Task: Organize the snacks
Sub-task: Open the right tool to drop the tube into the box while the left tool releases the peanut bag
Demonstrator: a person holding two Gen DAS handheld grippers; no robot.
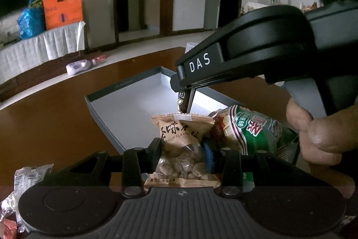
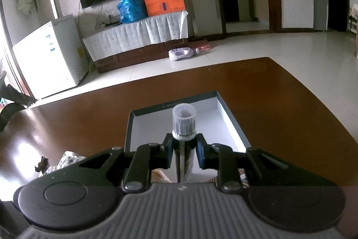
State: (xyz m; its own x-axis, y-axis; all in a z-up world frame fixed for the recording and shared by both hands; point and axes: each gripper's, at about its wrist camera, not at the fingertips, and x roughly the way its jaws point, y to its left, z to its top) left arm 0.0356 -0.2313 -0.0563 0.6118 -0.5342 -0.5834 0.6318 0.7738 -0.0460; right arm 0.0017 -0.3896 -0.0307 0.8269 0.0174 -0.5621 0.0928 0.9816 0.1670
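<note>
My left gripper (image 1: 182,149) is shut on a tan packet of brown round snacks (image 1: 179,162), held just in front of a shallow grey box with a white inside (image 1: 125,104) on the brown table. A green and red snack bag (image 1: 252,133) lies to the packet's right. My right gripper (image 1: 181,84), held by a hand (image 1: 317,136), hangs over the box from the right. In the right wrist view the right gripper (image 2: 184,149) is shut on a dark spout pouch with a ribbed clear cap (image 2: 184,121), above the box (image 2: 232,127).
Crumpled silver wrappers (image 1: 24,178) lie at the near left of the table (image 2: 279,91); they also show as wrappers (image 2: 69,158) in the right wrist view. Beyond the table's far edge are a pale floor, a lavender bottle (image 2: 181,54) and a draped TV stand (image 2: 134,37).
</note>
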